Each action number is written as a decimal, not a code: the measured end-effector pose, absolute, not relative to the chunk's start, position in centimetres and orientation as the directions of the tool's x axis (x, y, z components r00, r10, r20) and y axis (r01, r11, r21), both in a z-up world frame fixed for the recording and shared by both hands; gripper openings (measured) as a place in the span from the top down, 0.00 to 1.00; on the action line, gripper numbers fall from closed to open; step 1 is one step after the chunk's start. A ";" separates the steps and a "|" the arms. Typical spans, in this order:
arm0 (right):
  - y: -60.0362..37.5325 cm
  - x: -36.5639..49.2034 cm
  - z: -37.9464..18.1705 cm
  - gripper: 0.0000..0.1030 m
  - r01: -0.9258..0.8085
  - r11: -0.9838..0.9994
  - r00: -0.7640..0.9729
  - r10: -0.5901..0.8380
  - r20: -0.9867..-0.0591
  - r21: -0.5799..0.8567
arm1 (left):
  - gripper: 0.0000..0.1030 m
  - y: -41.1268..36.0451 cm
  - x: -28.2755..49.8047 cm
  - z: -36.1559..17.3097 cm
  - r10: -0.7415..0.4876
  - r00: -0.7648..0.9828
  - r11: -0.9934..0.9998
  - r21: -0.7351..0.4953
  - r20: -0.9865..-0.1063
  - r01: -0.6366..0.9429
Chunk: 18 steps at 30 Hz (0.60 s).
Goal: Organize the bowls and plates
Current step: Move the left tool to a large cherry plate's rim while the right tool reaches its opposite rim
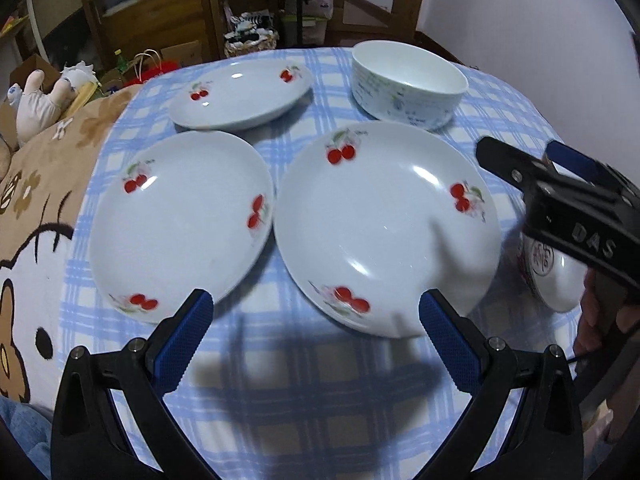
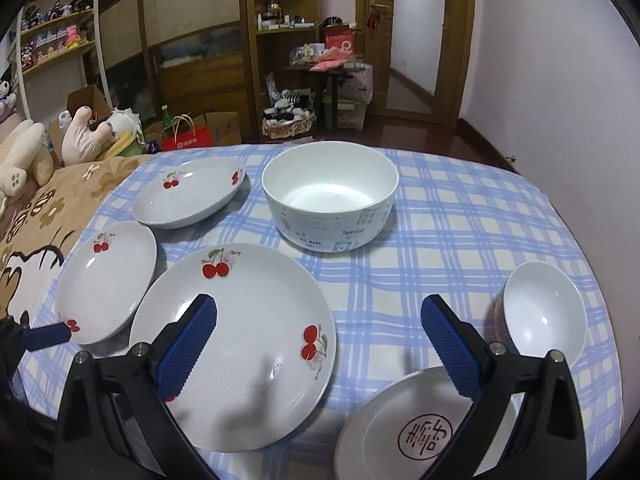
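A: Left gripper (image 1: 316,312) first: jaws spread wide, nothing between the blue pads, hovering above the near edge of the checked tablecloth (image 1: 280,380). Right gripper (image 2: 318,320) likewise wide apart, empty, above the cloth between two dishes.

B: Logged. Positions of the dishes?

A: Large cherry plate (image 2: 236,340) sits nearest, centre-left in the right wrist view; the right gripper's left finger overlaps its rim in the picture. Whether it touches, cannot tell. Medium cherry plate (image 2: 106,280) lies just beside it on the left, rims almost meeting. Third cherry plate (image 2: 188,196) is farther back on the left, apart from both.

B: Bowls?

A: Deep straight-sided bowl (image 2: 330,196), white inside with pale printed lettering outside, upright at the far middle of the cloth. Small white bowl (image 2: 544,312) at the right side, upright. White plate with a red stamp mark (image 2: 404,428) at the near right, partly behind the right gripper's right finger.

B: Surroundings?

A: Cloth lies over a brown cartoon blanket (image 1: 36,208). Plush toys (image 2: 84,136) at the left edge. Wooden shelving (image 2: 276,40) and a door (image 2: 376,40) behind. In the left wrist view, a person's hand (image 1: 600,320) holds the right gripper's black body at the right edge.
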State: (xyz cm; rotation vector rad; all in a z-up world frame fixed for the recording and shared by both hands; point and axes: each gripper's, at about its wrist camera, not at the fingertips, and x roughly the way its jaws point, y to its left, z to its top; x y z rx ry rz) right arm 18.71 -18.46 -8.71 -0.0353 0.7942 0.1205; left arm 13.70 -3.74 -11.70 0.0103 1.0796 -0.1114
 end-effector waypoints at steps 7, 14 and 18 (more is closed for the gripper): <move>-18.9 20.0 -9.7 0.07 -0.154 0.987 0.625 0.138 -0.769 0.052 | 0.15 -4.1 13.8 -12.9 -0.134 0.411 0.991 -0.119 -0.902 0.062; -19.3 21.2 -10.9 0.30 -0.180 0.978 0.554 0.187 -0.812 0.102 | 0.25 -3.6 14.9 -14.0 -0.182 0.365 0.983 -0.183 -0.913 0.031; -19.1 22.2 -11.9 0.49 -0.195 0.973 0.505 0.204 -0.839 0.119 | 0.25 -3.5 15.8 -14.2 -0.193 0.360 0.980 -0.199 -0.913 0.021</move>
